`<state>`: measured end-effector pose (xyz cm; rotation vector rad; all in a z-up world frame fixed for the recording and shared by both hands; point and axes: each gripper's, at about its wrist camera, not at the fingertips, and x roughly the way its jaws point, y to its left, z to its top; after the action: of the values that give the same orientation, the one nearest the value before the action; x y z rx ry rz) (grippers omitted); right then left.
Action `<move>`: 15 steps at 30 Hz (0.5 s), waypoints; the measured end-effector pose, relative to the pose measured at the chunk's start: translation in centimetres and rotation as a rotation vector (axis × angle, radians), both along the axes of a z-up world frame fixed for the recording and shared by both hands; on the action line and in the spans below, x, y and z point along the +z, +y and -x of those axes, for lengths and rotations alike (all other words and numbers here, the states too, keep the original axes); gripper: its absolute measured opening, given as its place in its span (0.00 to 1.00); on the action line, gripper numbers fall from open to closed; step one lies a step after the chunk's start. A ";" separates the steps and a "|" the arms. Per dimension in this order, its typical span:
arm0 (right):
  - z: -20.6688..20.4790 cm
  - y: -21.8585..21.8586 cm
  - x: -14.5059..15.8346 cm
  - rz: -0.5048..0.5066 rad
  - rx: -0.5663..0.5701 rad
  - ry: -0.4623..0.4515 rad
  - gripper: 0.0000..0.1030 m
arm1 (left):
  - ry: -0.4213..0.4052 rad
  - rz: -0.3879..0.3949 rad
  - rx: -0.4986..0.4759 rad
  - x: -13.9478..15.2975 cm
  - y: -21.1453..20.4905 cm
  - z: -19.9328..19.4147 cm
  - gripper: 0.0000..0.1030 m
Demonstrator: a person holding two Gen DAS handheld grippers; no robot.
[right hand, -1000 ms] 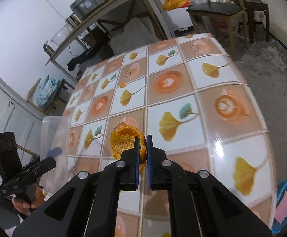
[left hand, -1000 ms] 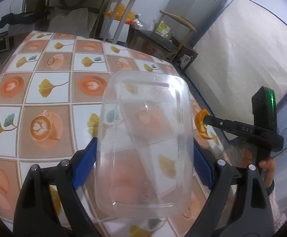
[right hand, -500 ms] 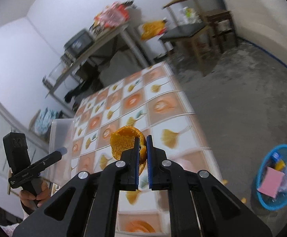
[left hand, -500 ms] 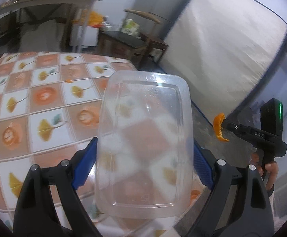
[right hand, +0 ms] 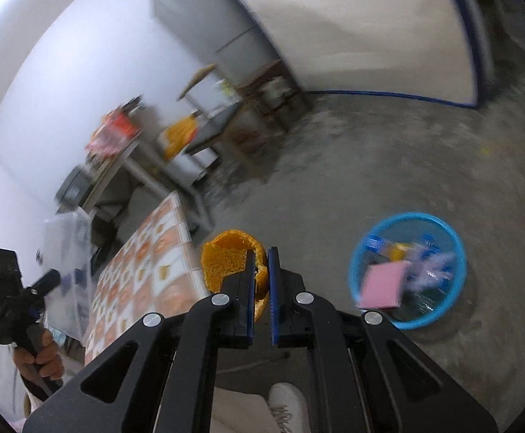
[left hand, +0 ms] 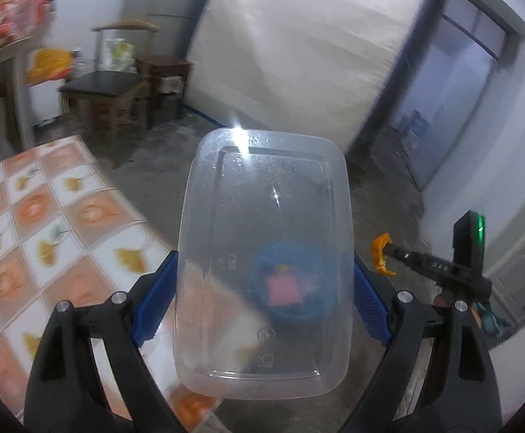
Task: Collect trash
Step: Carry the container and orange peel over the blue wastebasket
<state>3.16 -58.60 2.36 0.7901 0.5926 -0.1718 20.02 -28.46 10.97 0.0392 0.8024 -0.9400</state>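
Both hands have swung off the tiled-pattern table (left hand: 64, 223) toward the round blue plastic basket (right hand: 442, 310) on the concrete floor — the drop-off looks close. The left gripper (left hand: 262, 281) clamps one clear rectangular plastic container (left hand: 262, 252) across its width; the right gripper (right hand: 261, 274) pinches one orange peel (right hand: 226, 259), above the floor beyond the table's edge. One basket, several scraps inside — too blurred to count.

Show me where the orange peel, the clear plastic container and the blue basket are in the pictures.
orange peel (right hand: 226, 261): right wrist view, on its pitted inner side.
clear plastic container (left hand: 262, 252): left wrist view, on the middle of its flat bottom.
blue basket (right hand: 453, 299): right wrist view, on its right rim.
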 end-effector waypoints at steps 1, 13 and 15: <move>0.9 -0.9 -1.0 -0.013 -0.024 0.010 0.07 | 0.011 -0.008 -0.024 -0.4 -1.8 0.3 0.82; 3.7 -8.0 -13.1 -0.120 -0.205 0.158 0.07 | 0.185 -0.130 -0.160 -11.5 -19.2 1.2 0.82; 3.5 -9.0 -15.1 -0.134 -0.227 0.183 0.07 | 0.218 -0.152 -0.165 -14.2 -21.4 0.7 0.82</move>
<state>-0.35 -67.61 -12.74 0.9785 0.6913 -0.4193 19.30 -49.83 -3.19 0.1384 1.0841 -1.0495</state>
